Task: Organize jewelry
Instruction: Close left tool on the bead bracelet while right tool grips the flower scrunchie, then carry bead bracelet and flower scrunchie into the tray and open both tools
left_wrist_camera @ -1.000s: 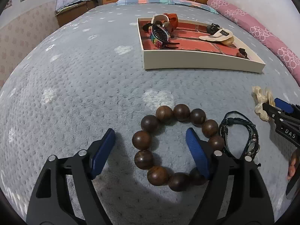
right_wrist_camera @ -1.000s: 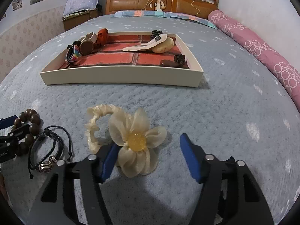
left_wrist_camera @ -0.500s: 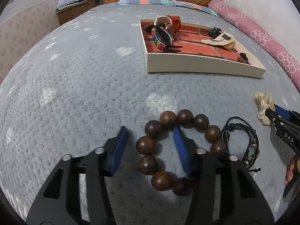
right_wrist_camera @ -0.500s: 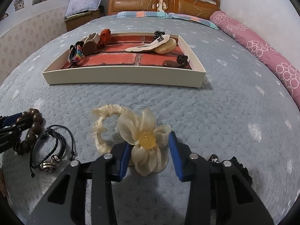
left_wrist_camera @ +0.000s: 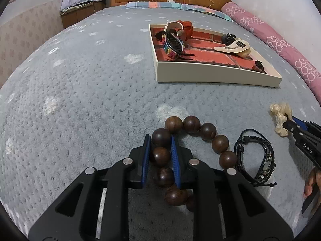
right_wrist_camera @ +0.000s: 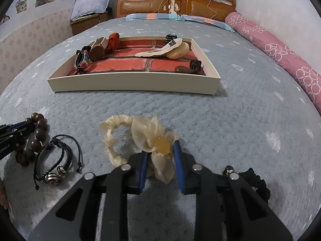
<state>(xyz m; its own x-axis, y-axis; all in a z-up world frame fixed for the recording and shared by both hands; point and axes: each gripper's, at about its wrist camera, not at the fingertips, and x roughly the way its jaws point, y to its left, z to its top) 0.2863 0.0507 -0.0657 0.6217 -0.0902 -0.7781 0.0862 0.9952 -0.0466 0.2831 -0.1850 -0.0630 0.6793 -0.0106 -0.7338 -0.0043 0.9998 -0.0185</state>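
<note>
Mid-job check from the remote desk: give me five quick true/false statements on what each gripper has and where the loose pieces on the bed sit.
1. The left gripper is shut on the wooden bead bracelet. True.
2. The right gripper holds the black braided bracelet. False: it is closed on the cream flower scrunchie; the braided bracelet lies free on the blanket.
3. The tray already holds several accessories. True.
4. The bead bracelet is inside the tray. False: it lies on the blanket, short of the tray.
5. The braided bracelet lies between the beads and the scrunchie. True.
</note>
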